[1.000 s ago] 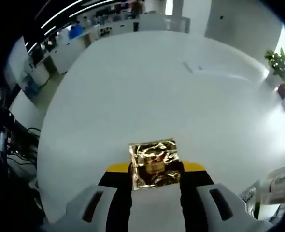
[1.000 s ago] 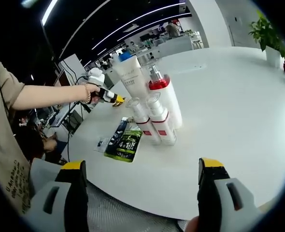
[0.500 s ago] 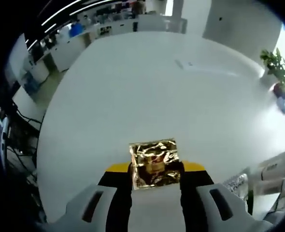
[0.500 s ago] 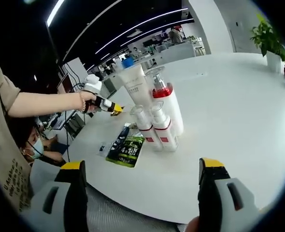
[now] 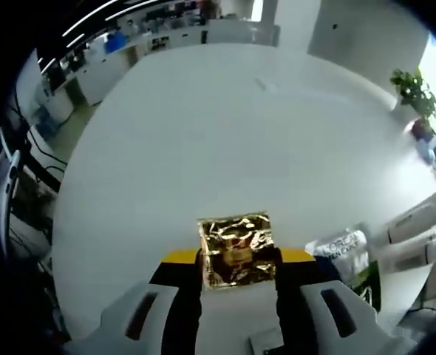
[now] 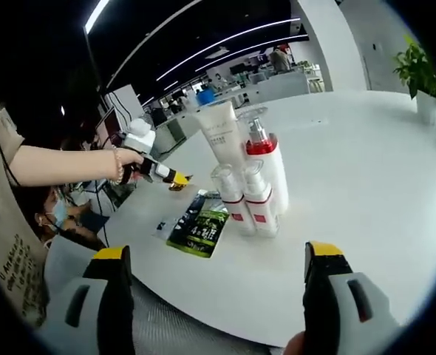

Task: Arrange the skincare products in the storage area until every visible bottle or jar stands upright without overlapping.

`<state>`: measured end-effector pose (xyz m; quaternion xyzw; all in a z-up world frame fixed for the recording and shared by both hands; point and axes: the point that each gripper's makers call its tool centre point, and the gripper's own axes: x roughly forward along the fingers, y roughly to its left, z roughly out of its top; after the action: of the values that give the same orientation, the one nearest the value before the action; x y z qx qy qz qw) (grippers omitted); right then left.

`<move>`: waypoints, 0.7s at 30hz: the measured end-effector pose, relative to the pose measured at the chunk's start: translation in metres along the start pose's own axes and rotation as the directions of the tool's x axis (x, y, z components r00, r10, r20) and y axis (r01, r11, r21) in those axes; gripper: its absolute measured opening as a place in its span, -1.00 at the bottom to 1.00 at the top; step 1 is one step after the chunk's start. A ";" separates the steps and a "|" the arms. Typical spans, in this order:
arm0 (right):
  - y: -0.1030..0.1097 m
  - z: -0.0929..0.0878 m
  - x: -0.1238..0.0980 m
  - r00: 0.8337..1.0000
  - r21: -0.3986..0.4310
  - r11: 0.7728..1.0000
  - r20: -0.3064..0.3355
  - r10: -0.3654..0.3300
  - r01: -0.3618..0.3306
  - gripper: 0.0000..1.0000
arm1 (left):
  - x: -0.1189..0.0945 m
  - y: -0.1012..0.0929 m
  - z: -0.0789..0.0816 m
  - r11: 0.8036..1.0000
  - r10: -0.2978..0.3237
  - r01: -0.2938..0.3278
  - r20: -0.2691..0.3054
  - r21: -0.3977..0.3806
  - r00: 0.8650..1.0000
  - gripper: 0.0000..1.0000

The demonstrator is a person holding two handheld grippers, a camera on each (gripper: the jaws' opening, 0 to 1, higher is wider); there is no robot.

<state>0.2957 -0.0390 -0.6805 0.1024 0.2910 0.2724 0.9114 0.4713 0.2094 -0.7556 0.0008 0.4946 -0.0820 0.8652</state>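
Note:
My left gripper (image 5: 236, 260) is shut on a crinkled gold foil sachet (image 5: 236, 238), held over the white table (image 5: 203, 133). In the right gripper view that same left gripper (image 6: 175, 177) is in a person's hand, left of the bottles. There a white tube (image 6: 222, 133), a tall pump bottle with a red collar (image 6: 268, 159) and two small red-banded bottles (image 6: 231, 196) (image 6: 259, 203) stand upright close together. Dark green sachets (image 6: 199, 228) lie flat to their left. My right gripper (image 6: 218, 296) is open near the table edge, holding nothing.
In the left gripper view, printed sachets (image 5: 342, 248) and white bottles (image 5: 417, 229) sit at the right edge. A potted plant (image 6: 419, 74) stands at the far side of the table. A person's arm (image 6: 63, 163) reaches in from the left; desks lie beyond.
The left gripper has moved with the gold sachet, lower and nearer the flat sachets; sachets and bottles have come into its view at the right. My right gripper stays open.

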 end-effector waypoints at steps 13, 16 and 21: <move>0.005 0.002 0.000 1.000 -0.026 0.999 0.008 0.024 -0.024 0.95 | -0.009 -0.023 -0.030 1.000 0.004 -0.004 -0.012 0.014 1.000 -0.28; 0.006 0.001 0.000 1.000 -0.028 0.999 0.006 0.029 -0.029 0.95 | -0.008 -0.025 -0.035 1.000 0.005 -0.005 -0.017 0.013 1.000 -0.28; 0.007 0.001 0.001 0.999 -0.032 0.999 0.001 0.032 -0.032 0.95 | -0.007 -0.027 -0.042 1.000 0.012 -0.012 -0.023 0.000 1.000 -0.28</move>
<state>0.2936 -0.0330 -0.6779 0.0926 0.2841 0.2913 0.9088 0.4285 0.1875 -0.7690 0.0049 0.5046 -0.0767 0.8600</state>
